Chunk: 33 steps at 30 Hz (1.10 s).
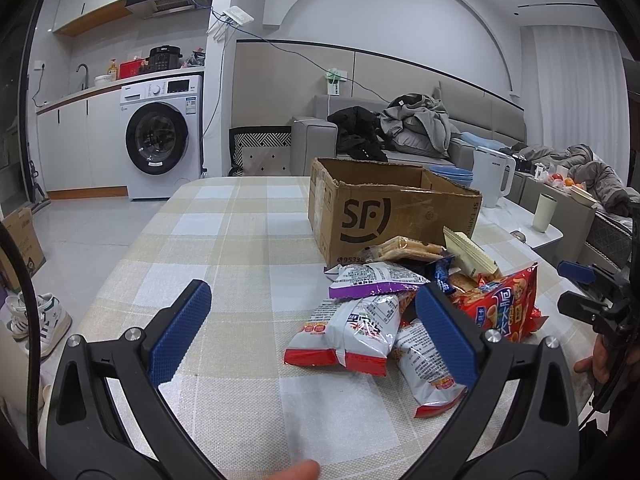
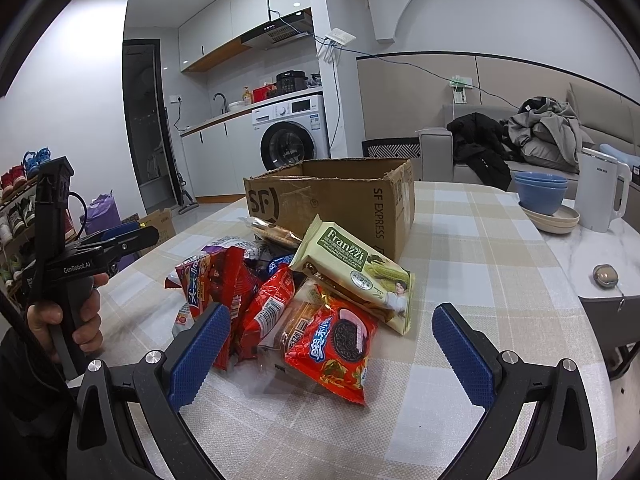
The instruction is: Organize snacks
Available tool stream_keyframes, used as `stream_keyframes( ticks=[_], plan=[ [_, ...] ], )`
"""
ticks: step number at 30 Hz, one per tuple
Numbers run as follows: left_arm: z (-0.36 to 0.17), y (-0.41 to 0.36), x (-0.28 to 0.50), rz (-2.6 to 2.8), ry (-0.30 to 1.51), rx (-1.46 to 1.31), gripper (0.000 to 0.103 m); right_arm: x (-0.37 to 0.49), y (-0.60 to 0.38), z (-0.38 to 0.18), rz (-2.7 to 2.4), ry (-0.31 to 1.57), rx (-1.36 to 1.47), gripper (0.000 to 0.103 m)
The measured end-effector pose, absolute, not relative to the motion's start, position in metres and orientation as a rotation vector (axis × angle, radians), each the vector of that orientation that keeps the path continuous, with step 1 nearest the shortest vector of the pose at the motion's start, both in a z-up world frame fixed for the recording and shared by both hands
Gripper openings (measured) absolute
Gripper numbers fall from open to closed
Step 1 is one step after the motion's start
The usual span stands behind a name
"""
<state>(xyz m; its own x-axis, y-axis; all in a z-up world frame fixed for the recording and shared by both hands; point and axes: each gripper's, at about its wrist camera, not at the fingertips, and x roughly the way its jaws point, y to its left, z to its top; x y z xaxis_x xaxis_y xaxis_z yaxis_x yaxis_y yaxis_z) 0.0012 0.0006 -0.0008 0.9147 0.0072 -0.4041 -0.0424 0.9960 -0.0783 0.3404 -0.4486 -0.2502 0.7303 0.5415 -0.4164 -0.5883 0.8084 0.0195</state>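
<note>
A pile of snack packs lies on the checked tablecloth in front of an open cardboard box (image 1: 384, 208) (image 2: 332, 200). In the left wrist view, a white-and-red chip bag (image 1: 348, 332) lies between the tips of my open left gripper (image 1: 312, 288), with a purple-edged bag (image 1: 372, 280) and a red bag (image 1: 500, 304) behind. In the right wrist view, a red Oreo pack (image 2: 336, 344) sits between the tips of my open right gripper (image 2: 330, 308). A green Franzzi pack (image 2: 356, 276) leans on the pile. Neither gripper holds anything. The left gripper (image 2: 120, 236) shows side-on, held by a hand.
Stacked blue bowls (image 2: 540, 192) on beige plates, a white kettle (image 2: 600, 192) and a small round object (image 2: 606, 274) stand right of the box. A white cup (image 1: 544, 212) is on the marble top. The table edge (image 1: 132, 240) drops to the floor at left.
</note>
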Motion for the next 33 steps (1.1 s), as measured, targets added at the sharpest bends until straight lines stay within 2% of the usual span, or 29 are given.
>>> stream_keyframes(
  ticks=[23, 33],
  plan=[
    [-0.006, -0.009, 0.009, -0.035, 0.467, -0.057, 0.102, 0.361, -0.438, -0.253, 0.513, 0.572, -0.172, 0.103],
    [-0.006, -0.037, 0.007, -0.145, 0.525, -0.035, 0.102, 0.375, -0.436, -0.263, 0.533, 0.692, -0.098, 0.103]
  ],
)
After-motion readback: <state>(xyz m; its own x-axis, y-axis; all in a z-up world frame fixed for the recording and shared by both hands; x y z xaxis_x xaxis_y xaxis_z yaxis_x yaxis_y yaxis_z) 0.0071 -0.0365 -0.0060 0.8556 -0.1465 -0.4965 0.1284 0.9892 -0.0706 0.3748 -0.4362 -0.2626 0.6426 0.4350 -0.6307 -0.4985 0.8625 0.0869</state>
